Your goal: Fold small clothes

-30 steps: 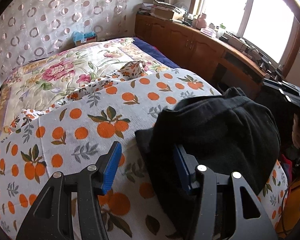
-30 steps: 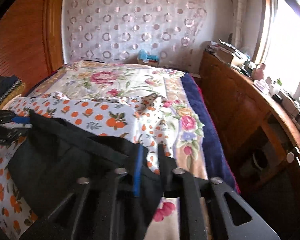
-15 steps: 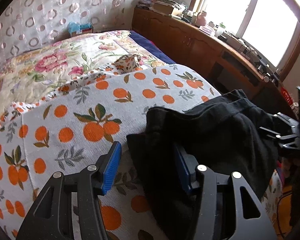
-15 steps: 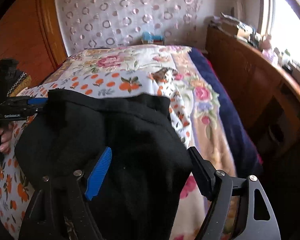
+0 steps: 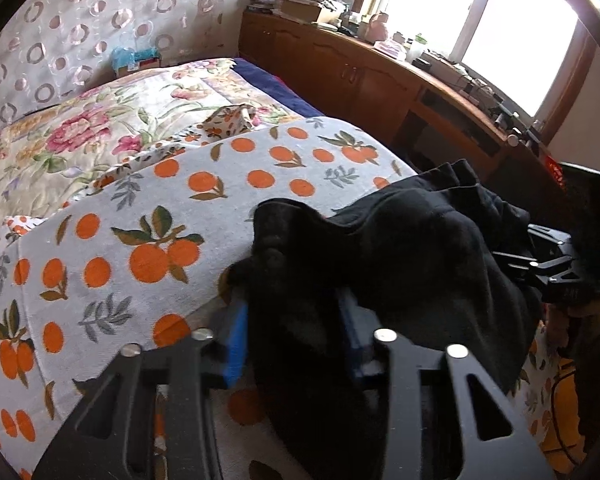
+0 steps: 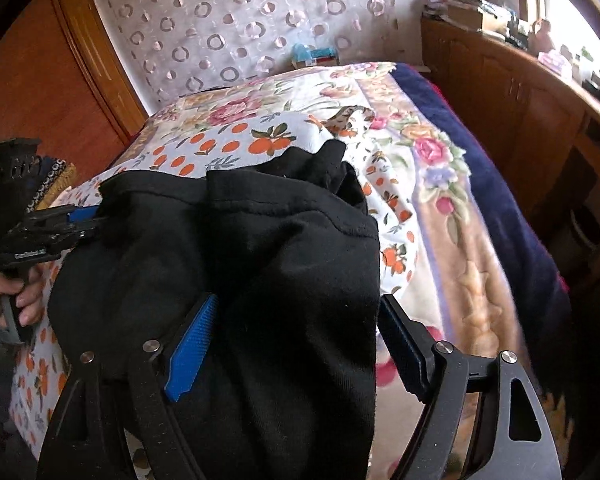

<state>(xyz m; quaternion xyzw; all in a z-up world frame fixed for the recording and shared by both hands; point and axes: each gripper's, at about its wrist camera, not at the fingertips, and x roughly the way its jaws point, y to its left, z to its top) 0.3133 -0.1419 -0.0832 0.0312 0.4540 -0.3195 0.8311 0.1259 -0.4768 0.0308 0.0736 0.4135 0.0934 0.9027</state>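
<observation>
A black garment (image 5: 412, 256) lies bunched at the near right edge of the bed, on an orange-print towel (image 5: 148, 216). My left gripper (image 5: 296, 332) has closed partly on a thick fold of the garment's left edge, which fills the gap between the blue pads. In the right wrist view the garment (image 6: 260, 264) drapes between the wide-open fingers of my right gripper (image 6: 296, 344); the pads do not press it. The left gripper also shows in the right wrist view (image 6: 60, 224), at the garment's far corner.
The bed carries a floral quilt (image 5: 100, 128) beyond the towel. A wooden sideboard (image 5: 400, 84) with clutter runs along the right under the window. A blue tissue box (image 5: 136, 60) sits at the bed's head. A wooden door (image 6: 40, 80) stands at the left.
My left gripper has narrowed onto the garment's edge. My right gripper went from shut on the cloth to wide open, and the garment has gathered into a higher bunch.
</observation>
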